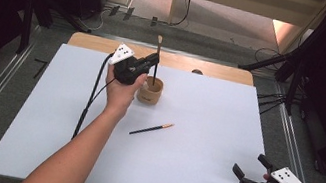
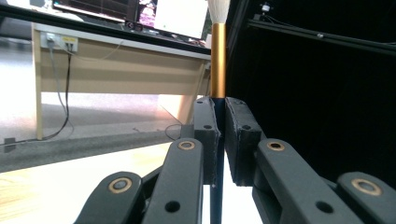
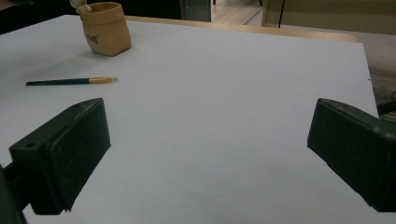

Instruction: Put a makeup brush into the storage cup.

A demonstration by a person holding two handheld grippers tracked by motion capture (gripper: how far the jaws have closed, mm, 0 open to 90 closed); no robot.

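Left gripper (image 1: 151, 63) is clamped on a brush (image 1: 157, 60), held upright, bristles up, its lower end inside the cup (image 1: 150, 91) straight below. That vertical line is the whole game: brush axis over cup mouth. A second brush (image 1: 151, 129) lies flat, nearer the left hand. Far right, the right gripper (image 1: 251, 168) waits with jaws wide, holding nothing.

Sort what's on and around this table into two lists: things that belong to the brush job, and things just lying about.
Part of the job:
- left gripper, shut on the upright brush
- tan cup beneath that brush
- second brush, lying flat on the white sheet
- right gripper, open, holding nothing

Just lying about:
- desk beyond the table
- cables on the floor
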